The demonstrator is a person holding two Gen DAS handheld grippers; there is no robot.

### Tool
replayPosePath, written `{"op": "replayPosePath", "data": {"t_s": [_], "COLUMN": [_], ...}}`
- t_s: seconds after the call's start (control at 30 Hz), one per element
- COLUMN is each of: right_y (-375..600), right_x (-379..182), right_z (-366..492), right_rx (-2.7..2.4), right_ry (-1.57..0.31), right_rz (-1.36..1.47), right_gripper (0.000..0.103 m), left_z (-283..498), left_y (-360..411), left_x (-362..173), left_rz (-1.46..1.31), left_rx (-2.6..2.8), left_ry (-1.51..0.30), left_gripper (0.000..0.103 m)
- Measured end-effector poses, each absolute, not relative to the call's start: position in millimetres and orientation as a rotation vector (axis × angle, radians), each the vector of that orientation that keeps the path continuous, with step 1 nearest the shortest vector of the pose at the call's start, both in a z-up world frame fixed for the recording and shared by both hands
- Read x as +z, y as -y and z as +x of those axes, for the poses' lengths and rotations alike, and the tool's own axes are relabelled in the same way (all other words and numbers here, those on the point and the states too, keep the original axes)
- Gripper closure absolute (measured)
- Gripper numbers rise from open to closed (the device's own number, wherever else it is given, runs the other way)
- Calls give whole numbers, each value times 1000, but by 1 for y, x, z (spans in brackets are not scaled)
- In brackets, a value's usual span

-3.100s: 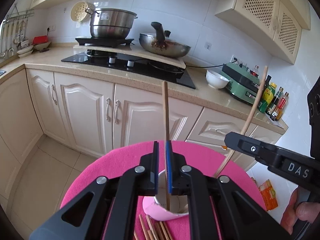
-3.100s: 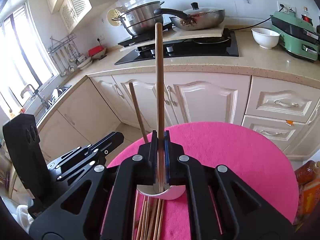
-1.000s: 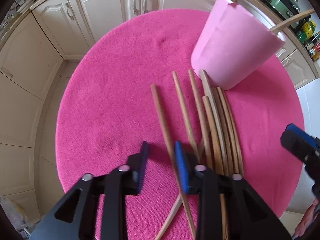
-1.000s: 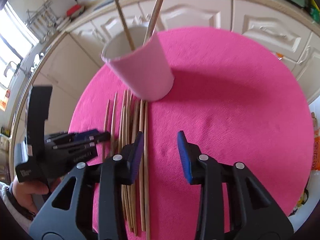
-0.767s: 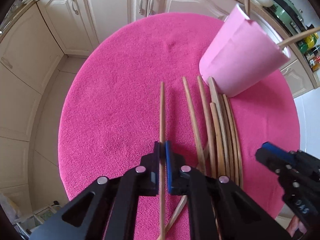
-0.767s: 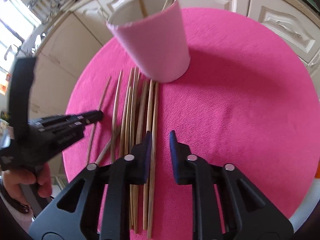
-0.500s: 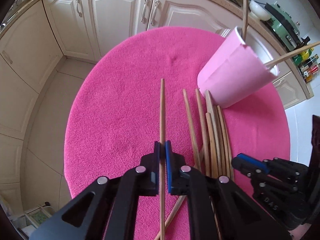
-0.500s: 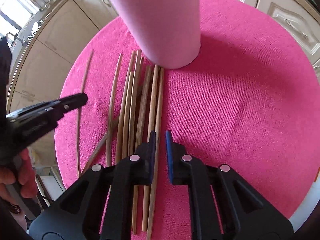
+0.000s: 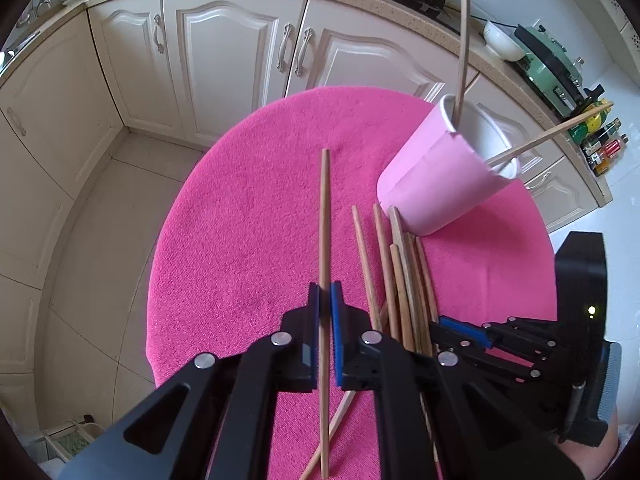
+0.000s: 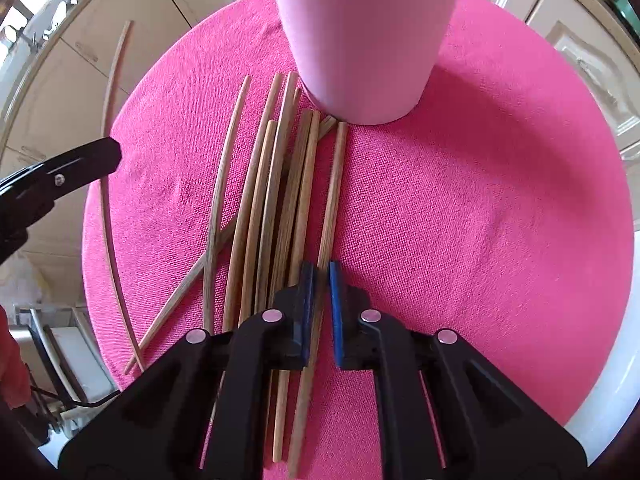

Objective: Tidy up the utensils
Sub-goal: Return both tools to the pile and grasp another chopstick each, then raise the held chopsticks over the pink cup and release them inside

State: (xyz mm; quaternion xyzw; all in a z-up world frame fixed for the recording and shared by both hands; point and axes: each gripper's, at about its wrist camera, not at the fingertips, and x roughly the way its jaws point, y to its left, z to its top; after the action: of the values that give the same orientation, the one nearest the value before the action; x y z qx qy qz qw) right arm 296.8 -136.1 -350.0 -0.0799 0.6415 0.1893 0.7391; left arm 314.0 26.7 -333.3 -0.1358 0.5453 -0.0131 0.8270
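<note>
A pink cup (image 9: 444, 176) stands on a round pink mat (image 9: 248, 216) with two chopsticks in it. Several wooden chopsticks (image 9: 400, 280) lie on the mat in front of the cup. My left gripper (image 9: 325, 308) is shut on one chopstick (image 9: 325, 216) and holds it above the mat, left of the pile. In the right wrist view my right gripper (image 10: 319, 280) is low over the pile (image 10: 276, 184), its jaws closed around the rightmost chopstick (image 10: 332, 188), which still lies on the mat. The cup (image 10: 360, 36) stands just beyond.
Cream kitchen cabinets (image 9: 224, 40) and a countertop with a stove lie beyond the mat. A white bowl (image 9: 500, 36), a green appliance (image 9: 552, 60) and bottles (image 9: 600, 144) stand on the counter at right. Tiled floor (image 9: 104, 216) lies to the left.
My left gripper closed on a chopstick and lifted it off the mat. My right gripper moved down to the pile and closed around the rightmost chopstick.
</note>
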Motion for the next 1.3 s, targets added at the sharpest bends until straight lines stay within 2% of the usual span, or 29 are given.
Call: {"op": "replayPosePath", "data": {"t_s": [0.4,0.8,1.3], "right_y": [188,199,208], "right_x": [-316,-254,-167], "right_z": [272,254,287], "right_rx": [433,475,519], "right_ry": [-1332,-1110,-781], "right_rz": [24,176,343], "right_gripper": [96,96,96], "left_z": [297,283,307], "left_y": [-24,-8,12], "left_x": [-294,-254,-169], "left_rz": [-264,-224,-242], "left_rx": [-73,-137,-206], "left_ry": [-1083,-995,-724], "left_gripper": [97,97,97]}}
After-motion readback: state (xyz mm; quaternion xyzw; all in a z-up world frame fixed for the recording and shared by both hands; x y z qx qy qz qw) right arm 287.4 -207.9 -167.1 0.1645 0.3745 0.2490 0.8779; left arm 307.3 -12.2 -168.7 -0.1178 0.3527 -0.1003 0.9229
